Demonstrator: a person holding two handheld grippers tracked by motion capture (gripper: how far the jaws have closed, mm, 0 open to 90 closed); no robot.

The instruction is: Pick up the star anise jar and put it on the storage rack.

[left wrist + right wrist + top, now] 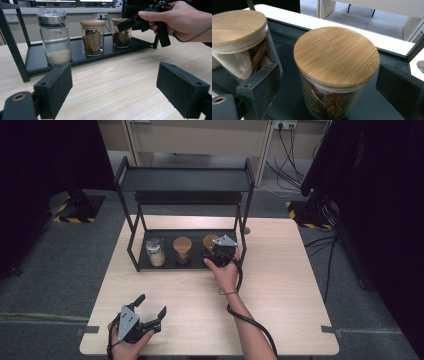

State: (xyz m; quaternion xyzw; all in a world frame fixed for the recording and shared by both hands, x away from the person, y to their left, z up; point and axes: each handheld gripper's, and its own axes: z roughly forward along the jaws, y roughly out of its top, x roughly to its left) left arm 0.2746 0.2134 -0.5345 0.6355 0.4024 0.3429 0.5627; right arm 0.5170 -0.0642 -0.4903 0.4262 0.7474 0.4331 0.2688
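Observation:
Three glass jars stand in a row on the lower shelf (170, 265) of a black metal rack. The short right jar (210, 241) (336, 55) has a bamboo lid and holds brown flakes. My right gripper (212, 251) (329, 87) sits over it from the front, open, one jaw on each side of the glass with gaps showing. The middle jar (182, 250) (237, 32), also bamboo-lidded, holds brown pieces. The tall left jar (156, 252) (54, 37) holds pale grains under a crumpled clear cover. My left gripper (150, 306) (115, 92) rests open near the table's front left, nothing between its jaws.
The rack's upper shelf (185, 180) overhangs the jars, and its posts (243, 220) flank them. The light wooden table (280, 270) lies bare to the right and in front of the rack. The right gripper's cable (250, 320) trails along the forearm.

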